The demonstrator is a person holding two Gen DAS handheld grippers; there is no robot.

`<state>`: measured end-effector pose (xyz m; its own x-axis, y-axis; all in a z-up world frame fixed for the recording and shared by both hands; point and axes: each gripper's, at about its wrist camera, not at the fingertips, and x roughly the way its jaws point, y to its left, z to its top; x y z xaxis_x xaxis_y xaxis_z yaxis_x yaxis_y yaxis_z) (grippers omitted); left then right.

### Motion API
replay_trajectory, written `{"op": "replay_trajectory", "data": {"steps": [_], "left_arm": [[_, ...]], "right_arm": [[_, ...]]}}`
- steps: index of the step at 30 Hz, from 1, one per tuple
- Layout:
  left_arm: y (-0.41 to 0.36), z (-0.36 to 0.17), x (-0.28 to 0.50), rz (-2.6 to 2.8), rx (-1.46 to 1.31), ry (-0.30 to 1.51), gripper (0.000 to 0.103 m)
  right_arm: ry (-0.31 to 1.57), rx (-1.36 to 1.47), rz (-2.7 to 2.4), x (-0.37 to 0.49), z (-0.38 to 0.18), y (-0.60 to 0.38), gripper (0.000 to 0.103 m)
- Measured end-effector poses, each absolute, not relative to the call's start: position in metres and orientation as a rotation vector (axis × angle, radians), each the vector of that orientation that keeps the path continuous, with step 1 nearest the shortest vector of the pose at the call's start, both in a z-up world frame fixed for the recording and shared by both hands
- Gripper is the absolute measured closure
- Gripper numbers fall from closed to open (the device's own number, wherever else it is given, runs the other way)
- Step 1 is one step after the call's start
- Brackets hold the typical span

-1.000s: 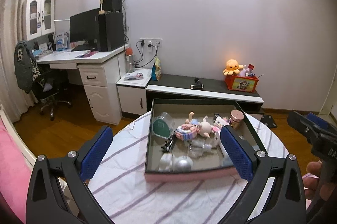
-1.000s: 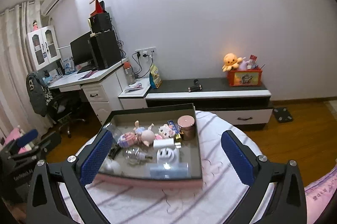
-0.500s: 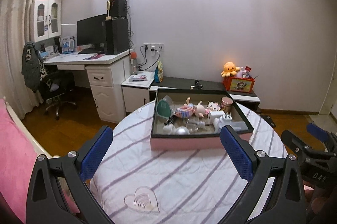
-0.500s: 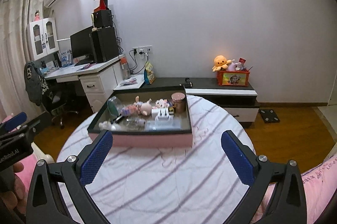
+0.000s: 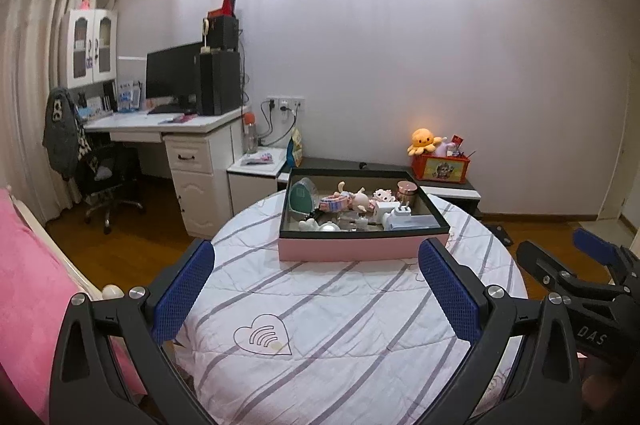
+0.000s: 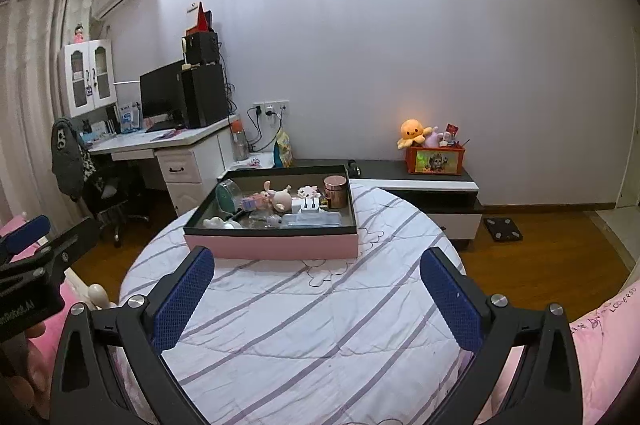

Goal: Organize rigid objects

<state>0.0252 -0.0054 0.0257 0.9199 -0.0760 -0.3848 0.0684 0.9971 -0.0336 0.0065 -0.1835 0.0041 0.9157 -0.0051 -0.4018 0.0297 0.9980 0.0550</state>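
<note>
We held both the left gripper (image 5: 316,293) and the right gripper (image 6: 316,299) with jaws wide and empty, the pink tray (image 5: 362,249) lying straight ahead of them, long side crosswise, neither clearly nearer.

A round bench (image 5: 360,325) carries everything, covered by a white cloth with grey-purple stripes (image 6: 304,313). On its far half sits a pink-sided tray with a dark rim (image 5: 362,249), full of small items. Near the front edge the cloth shows a heart-shaped outline emblem (image 5: 262,335).
</note>
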Motion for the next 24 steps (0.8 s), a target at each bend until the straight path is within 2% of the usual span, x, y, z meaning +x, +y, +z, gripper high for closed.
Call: {"op": "replay_trajectory", "data": {"steps": [24], "left_arm": [[-0.001, 0.025, 0.011, -0.061, -0.017, 0.387, 0.0]], "right_arm": [[0.397, 0.056, -0.004, -0.005, 0.003, -0.176, 0.0]]}}
